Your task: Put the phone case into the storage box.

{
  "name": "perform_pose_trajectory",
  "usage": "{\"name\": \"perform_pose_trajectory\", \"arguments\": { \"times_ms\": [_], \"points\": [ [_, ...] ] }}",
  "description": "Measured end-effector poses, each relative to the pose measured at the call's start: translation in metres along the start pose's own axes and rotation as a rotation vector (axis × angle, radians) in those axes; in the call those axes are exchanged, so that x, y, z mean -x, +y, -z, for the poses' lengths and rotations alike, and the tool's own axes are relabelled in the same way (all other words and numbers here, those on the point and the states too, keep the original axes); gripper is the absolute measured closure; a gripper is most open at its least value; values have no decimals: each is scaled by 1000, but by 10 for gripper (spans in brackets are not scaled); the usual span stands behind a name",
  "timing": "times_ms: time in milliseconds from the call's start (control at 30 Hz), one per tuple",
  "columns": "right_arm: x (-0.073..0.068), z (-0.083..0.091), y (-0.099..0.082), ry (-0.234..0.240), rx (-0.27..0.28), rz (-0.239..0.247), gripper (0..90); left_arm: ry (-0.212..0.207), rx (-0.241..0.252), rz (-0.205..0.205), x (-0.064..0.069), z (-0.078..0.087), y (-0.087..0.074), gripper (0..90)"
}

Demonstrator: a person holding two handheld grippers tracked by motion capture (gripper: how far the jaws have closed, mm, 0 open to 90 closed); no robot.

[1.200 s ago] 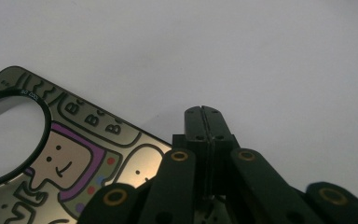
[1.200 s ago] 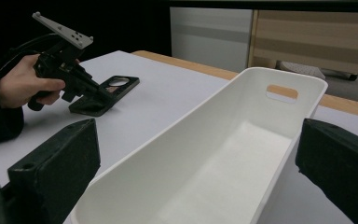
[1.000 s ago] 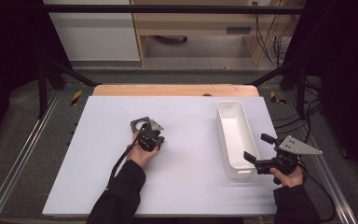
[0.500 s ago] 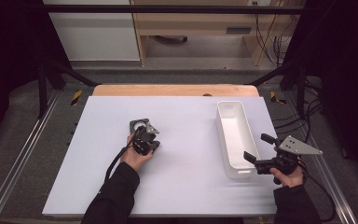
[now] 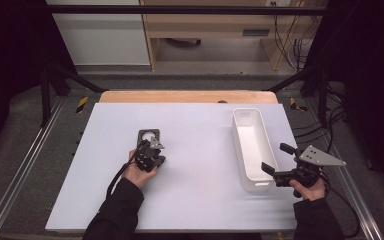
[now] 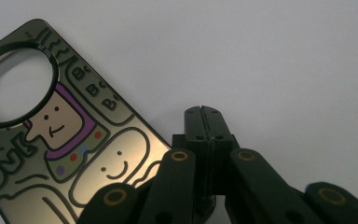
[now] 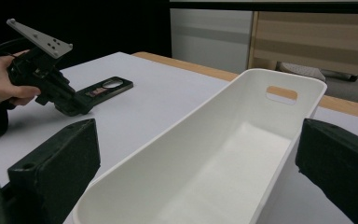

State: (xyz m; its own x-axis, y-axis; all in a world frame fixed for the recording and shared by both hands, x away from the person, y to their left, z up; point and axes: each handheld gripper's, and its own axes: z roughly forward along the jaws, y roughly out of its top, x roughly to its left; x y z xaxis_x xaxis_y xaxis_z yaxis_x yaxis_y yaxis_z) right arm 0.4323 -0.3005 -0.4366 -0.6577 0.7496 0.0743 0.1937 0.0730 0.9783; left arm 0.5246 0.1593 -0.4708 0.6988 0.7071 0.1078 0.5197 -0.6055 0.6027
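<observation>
Left gripper (image 6: 204, 112): jaws pressed together, tips at the near edge of the phone case (image 6: 70, 154); whether that edge is pinched between them cannot be told.
Hidden: near end of the case sits under the gripper in the high view (image 5: 150, 156); lower corner cut off in the left gripper view.
Phone case: dark, flat on the table, left of centre, cartoon print facing up, round camera opening (image 5: 149, 134) at the far end; long axis runs near to far.
Right gripper (image 5: 276, 161): jaws spread wide, straddling the near end of the white bin (image 5: 252, 150), not touching it as far as visible.
Bin: long, white, long axis also near to far, slot handle (image 7: 282, 93) in the far wall.
Surface: white table (image 5: 200, 210), wooden strip along the far edge.
Room: dark frame rails, cabinet and cables behind.
</observation>
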Motion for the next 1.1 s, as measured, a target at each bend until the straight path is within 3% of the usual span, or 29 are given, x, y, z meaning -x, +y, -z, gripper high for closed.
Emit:
{"name": "perform_pose_trajectory", "arguments": {
  "times_ms": [700, 1100],
  "points": [
    [0, 0, 0, 1, 1, 0, 4, 49, -25, 8, -8, 25, -25, 895],
    [0, 1, 0, 2, 0, 1, 3, 79, -39, 35, -19, 35, -37, 895]
  ]
}}
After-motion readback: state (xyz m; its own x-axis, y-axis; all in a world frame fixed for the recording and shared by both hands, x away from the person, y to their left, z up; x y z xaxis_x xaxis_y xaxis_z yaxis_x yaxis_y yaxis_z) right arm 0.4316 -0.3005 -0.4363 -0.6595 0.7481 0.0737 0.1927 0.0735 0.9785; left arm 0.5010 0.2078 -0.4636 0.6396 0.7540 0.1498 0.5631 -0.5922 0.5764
